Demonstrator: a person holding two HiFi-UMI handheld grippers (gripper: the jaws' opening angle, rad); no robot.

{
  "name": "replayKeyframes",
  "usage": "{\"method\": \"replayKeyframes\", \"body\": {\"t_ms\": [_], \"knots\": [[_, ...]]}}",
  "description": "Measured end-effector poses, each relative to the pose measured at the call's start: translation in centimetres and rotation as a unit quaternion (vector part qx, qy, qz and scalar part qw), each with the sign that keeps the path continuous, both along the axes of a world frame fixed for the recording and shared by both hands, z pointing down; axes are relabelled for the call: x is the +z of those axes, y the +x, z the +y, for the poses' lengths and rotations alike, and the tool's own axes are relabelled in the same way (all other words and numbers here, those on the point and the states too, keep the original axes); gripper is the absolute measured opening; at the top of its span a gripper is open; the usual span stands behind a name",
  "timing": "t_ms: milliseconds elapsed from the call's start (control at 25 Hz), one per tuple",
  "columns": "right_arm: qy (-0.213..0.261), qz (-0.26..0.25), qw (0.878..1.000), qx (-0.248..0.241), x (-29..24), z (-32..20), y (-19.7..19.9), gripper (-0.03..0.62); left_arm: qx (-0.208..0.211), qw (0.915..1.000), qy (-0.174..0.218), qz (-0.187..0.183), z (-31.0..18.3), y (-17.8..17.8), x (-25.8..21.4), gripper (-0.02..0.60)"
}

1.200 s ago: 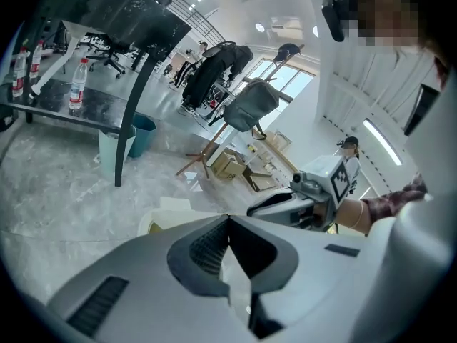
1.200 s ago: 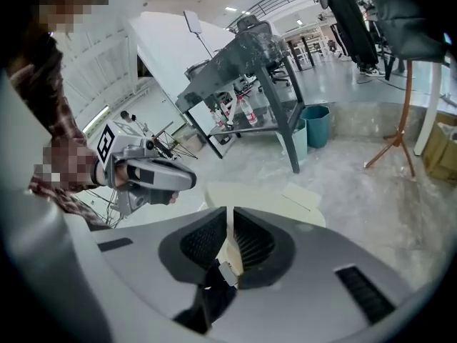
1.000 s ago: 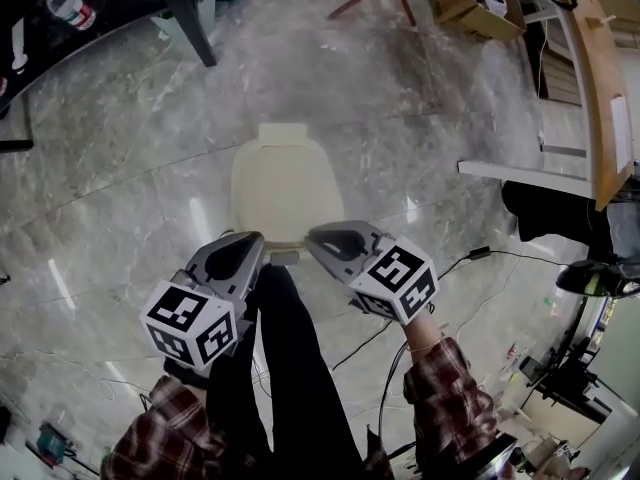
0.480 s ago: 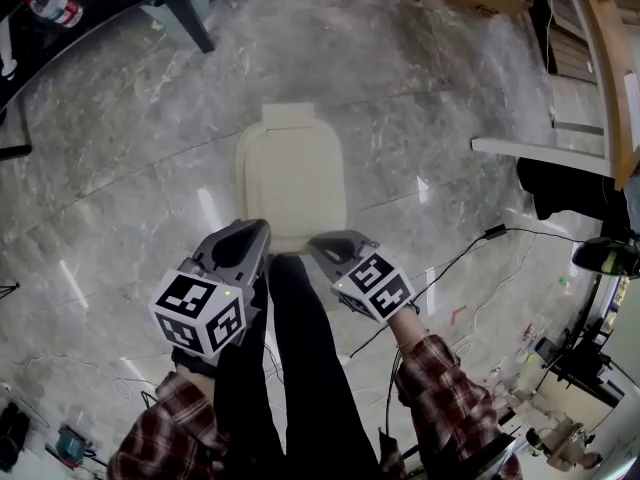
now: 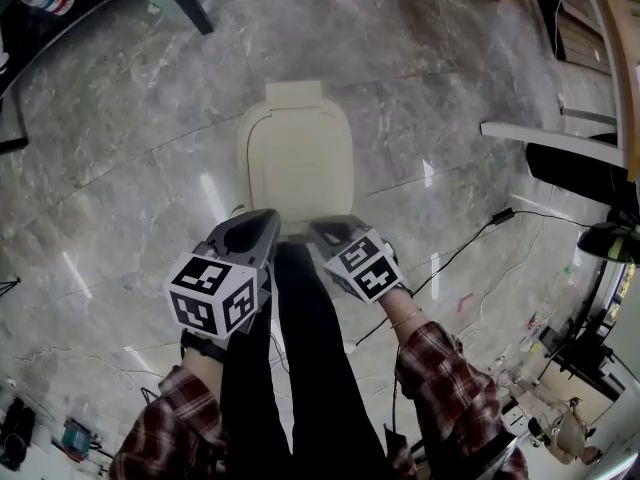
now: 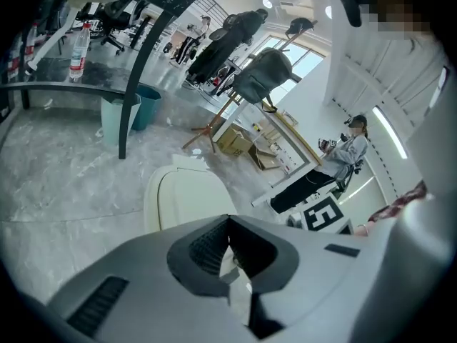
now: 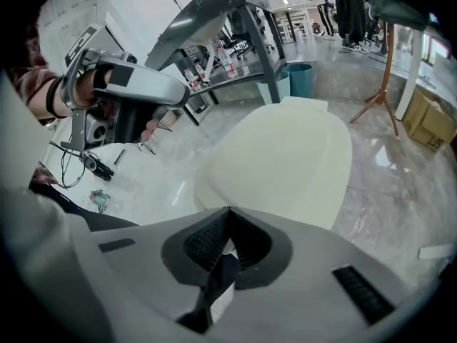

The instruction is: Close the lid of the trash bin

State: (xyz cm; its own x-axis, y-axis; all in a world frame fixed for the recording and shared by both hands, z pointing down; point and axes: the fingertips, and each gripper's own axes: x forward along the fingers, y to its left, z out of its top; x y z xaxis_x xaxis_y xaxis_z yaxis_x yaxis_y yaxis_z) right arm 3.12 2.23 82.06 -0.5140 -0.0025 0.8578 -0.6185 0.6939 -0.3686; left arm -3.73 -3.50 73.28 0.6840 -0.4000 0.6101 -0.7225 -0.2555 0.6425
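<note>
A cream trash bin [image 5: 295,158] stands on the marble floor with its lid [image 7: 285,159] lying flat on top, down over the bin. My left gripper [image 5: 262,220] hovers at the bin's near-left edge, jaws shut and empty. Just above the near-right edge, my right gripper [image 5: 322,228] is shut too, with nothing between its tips. In the left gripper view the bin [image 6: 182,195] lies just beyond the closed tips [image 6: 228,218]. The right gripper view has its tips [image 7: 228,209] over the lid's near rim.
The person's dark trouser leg [image 5: 300,368] stands right behind the bin. A black cable [image 5: 450,253] runs across the floor at the right. A dark table leg [image 5: 190,8] is at the far left, a white shelf frame [image 5: 555,138] at the right.
Both grippers have drawn closer to the bin's near edge and to each other. The bin looks nearer in the head view; its lid stays down.
</note>
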Motion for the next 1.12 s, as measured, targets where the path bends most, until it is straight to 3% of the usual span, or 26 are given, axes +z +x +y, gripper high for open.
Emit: {"method": "replayKeyframes", "body": {"t_ms": [480, 720, 920, 1120], "knots": [[-0.016, 0.036, 0.999, -0.020, 2.0, 0.3, -0.1, 0.014, -0.001, 1.0000, -0.002, -0.004, 0.1, 0.2, 0.3, 0.011], [-0.025, 0.029, 0.999, -0.014, 2.2, 0.3, -0.1, 0.014, -0.002, 1.0000, 0.000, -0.006, -0.1, 0.1, 0.2, 0.011], [-0.037, 0.022, 0.999, 0.025, 1.6, -0.7, 0.2, 0.014, 0.007, 0.9999, 0.005, -0.006, -0.3, 0.2, -0.6, 0.011], [-0.012, -0.017, 0.997, 0.075, -3.1, -4.0, -0.9, 0.014, 0.008, 0.9996, 0.024, -0.010, -1.2, -0.4, -3.8, 0.011]]}}
